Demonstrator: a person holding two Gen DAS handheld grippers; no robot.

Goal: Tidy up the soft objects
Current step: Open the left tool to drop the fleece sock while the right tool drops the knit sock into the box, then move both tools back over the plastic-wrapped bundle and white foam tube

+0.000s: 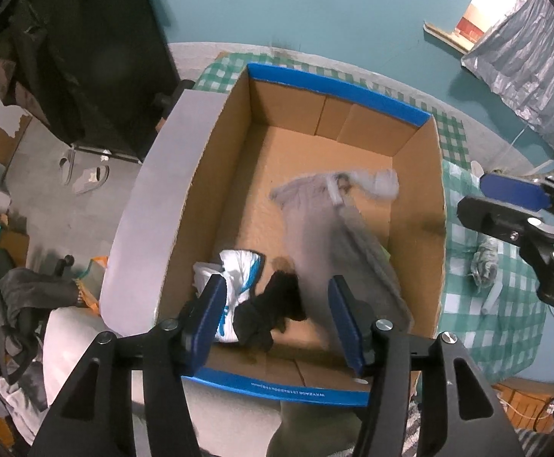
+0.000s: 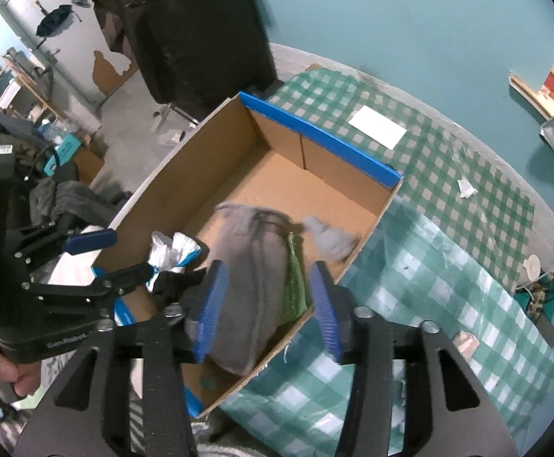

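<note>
Both the left gripper (image 1: 277, 318) and right gripper (image 2: 267, 304) hang wide apart, holding nothing. The grey garment (image 1: 326, 236), black sock (image 1: 273, 312) and white cloth (image 1: 235, 278) lie inside the cardboard box (image 1: 417, 205); one grey sock (image 1: 486, 261) waits on the bench beside the box's right wall.

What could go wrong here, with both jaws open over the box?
1. The grey garment is blurred, seemingly mid-drop, and its near end lies against the box wall; it may drape over the edge rather than settle inside.
2. The left gripper hangs low over the black cloth; closing or lifting could snag it.
3. The box sits close to the table edge, so a nudge might shift it.
</note>
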